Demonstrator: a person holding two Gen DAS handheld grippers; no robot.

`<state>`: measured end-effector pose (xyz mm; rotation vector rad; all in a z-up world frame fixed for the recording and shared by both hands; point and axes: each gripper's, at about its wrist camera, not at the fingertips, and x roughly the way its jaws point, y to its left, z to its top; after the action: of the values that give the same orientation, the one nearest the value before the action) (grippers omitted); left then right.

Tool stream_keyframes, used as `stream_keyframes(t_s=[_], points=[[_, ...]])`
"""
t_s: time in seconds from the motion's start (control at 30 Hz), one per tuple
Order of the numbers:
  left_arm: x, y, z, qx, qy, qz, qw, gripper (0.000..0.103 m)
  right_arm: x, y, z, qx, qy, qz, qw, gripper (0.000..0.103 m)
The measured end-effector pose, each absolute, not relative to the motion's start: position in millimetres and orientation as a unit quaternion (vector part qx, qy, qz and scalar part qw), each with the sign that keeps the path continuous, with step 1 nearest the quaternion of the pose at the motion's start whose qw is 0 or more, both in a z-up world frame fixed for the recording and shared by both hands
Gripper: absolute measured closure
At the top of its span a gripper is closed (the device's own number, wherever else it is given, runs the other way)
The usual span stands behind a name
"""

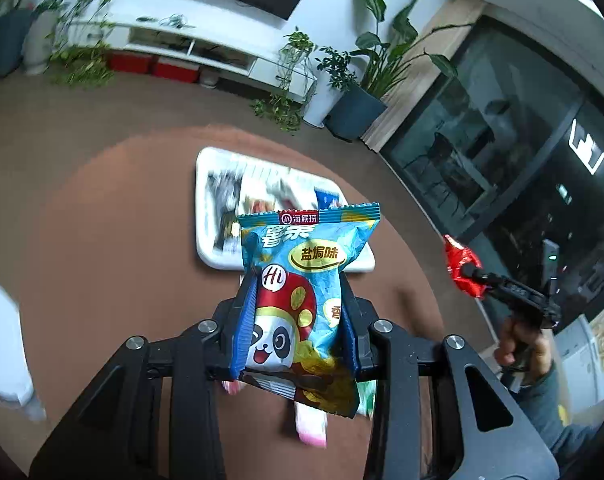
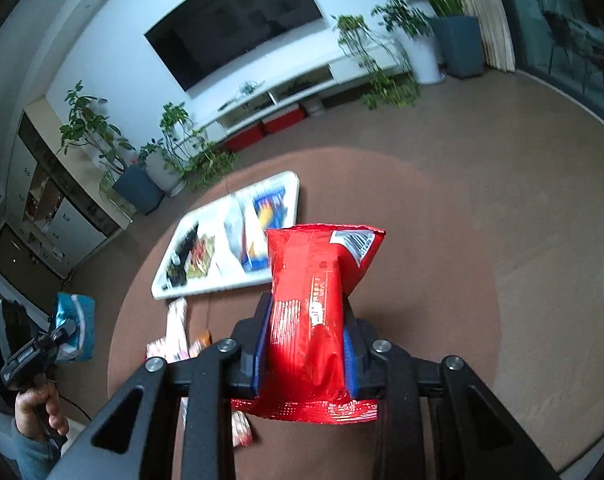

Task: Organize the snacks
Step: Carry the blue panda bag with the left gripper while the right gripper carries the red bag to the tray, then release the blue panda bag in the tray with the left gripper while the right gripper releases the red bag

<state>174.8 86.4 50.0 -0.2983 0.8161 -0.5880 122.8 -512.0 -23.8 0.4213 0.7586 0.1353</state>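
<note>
Above the round brown counter, the left tongs clench a blue panda snack packet while the right tongs clench a red snack packet, both short of the white tray of snacks.

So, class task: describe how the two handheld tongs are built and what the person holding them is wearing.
Both tongs, left and right, are matte black frames with triangular cut-outs and round silver bolt heads. Their fingers carry ribbed blue pads. From the side, each looks like a black pistol-grip handle. The person wears a grey-blue sleeve.
</note>
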Motion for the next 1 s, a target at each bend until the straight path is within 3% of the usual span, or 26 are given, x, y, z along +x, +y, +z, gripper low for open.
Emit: stream_keyframes(t_s=[0.23,0.47,1.0], points=[[265.5,33.9,56.6,-0.074,0.409,-0.281,0.865,0.069,187.1,-470.5,6.7,0.157,0.347,0.099,0.919,0.072],[334.7,-9.7,9.6,-0.034,0.460,-0.263,0.847,0.069,258.5,-422.8,-14.0,0.136,0.378,0.135,0.906,0.072],[340.5,-35.0,-41.4,-0.001,0.486,-0.246,0.839,0.069,316.2,-379.3,-86.8,0.068,0.439,0.120,0.888,0.072]])
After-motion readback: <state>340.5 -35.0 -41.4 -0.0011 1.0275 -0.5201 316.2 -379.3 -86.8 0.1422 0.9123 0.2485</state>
